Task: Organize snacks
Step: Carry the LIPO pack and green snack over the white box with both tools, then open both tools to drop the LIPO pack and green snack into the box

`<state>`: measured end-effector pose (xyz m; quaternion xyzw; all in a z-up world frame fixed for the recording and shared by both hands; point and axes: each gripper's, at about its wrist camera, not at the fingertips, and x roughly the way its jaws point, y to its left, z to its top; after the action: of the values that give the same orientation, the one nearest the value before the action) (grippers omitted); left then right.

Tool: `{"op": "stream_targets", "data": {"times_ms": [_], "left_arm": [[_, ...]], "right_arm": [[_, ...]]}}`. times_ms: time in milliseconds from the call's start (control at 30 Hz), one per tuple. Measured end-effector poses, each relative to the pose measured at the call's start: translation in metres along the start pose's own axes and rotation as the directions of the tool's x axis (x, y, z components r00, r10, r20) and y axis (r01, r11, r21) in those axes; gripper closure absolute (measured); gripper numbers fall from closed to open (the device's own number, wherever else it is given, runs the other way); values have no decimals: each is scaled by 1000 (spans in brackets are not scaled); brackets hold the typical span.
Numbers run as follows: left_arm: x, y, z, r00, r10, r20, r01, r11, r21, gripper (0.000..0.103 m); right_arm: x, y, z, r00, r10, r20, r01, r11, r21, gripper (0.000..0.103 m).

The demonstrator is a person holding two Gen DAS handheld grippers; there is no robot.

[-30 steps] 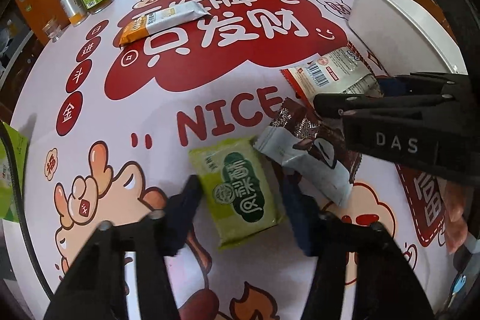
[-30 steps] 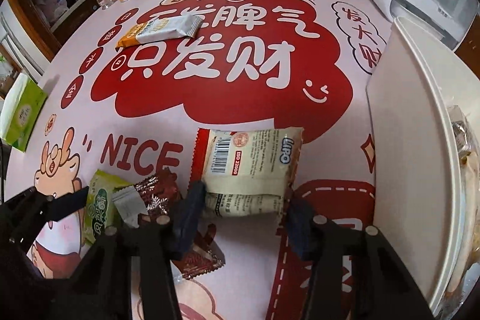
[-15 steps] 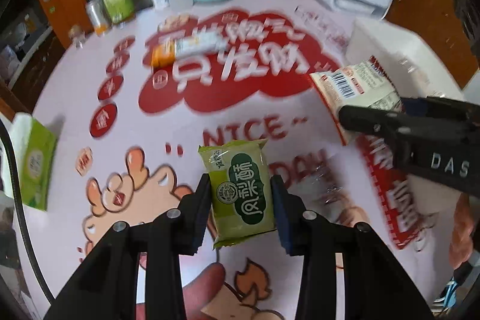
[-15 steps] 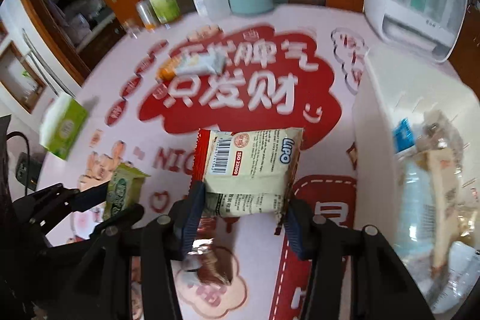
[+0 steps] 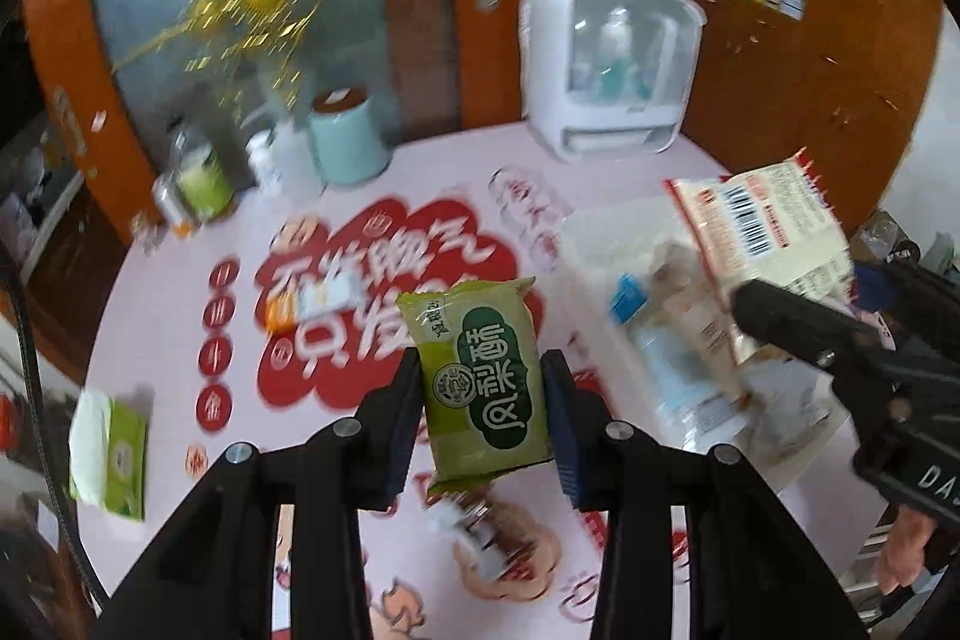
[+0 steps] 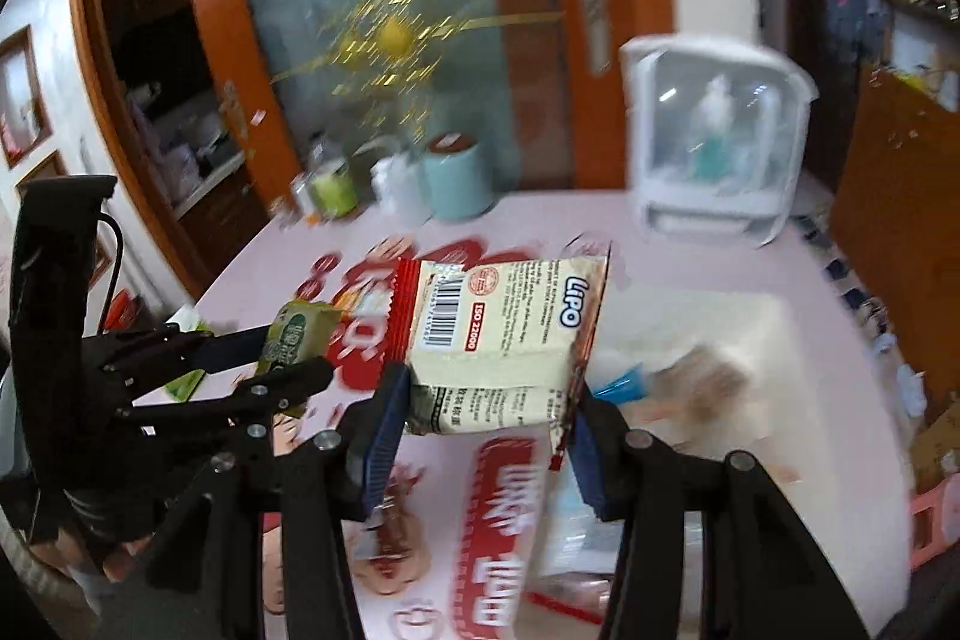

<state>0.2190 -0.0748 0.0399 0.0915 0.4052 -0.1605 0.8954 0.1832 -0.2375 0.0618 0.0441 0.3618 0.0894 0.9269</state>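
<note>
My left gripper [image 5: 485, 400] is shut on a green snack packet [image 5: 480, 376] and holds it high above the table; both also show in the right wrist view, gripper [image 6: 282, 358] and packet [image 6: 297, 337]. My right gripper [image 6: 489, 406] is shut on a cream and red LIPO packet [image 6: 498, 328], held in the air; that packet also shows in the left wrist view [image 5: 762, 232]. A white bin [image 5: 660, 316] with several snacks inside stands at the right, blurred. A brown packet [image 5: 480, 538] lies on the table below the left gripper. An orange and white bar [image 5: 318, 301] lies further back.
The pink printed tablecloth [image 5: 180, 340] covers the table. A white appliance [image 5: 612, 70], a teal canister [image 5: 348, 136], white bottles [image 5: 270, 160] and a jar [image 5: 201, 178] stand along the far edge. A green tissue pack [image 5: 111, 451] lies at the left edge.
Both grippers have risen further and tilted up, each with its packet, so the far wall now shows. The bin's inside has come more into view.
</note>
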Motion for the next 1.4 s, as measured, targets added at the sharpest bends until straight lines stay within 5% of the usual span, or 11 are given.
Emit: {"op": "stream_targets", "data": {"times_ms": [433,767,867,933,1400], "left_arm": [[37,-130,92,995,-72,65,66,993,94,65],[150,-162,70,991,-97,-91,104,992,70,65],[170,-158,65,992,-62,-111,70,995,70,45],[179,-153,62,994,-12,-108,20,997,73,18],[166,-118,58,993,-55,-102,55,998,-9,11]], "right_arm": [[-35,-119,26,968,-231,96,221,970,105,53],[58,-159,-10,959,-270,-87,279,954,112,50],[78,-163,-17,954,-278,-113,291,950,116,50],[89,-168,-22,941,-313,-131,328,937,116,50],[91,-154,-27,954,-272,-128,290,944,159,50]]}}
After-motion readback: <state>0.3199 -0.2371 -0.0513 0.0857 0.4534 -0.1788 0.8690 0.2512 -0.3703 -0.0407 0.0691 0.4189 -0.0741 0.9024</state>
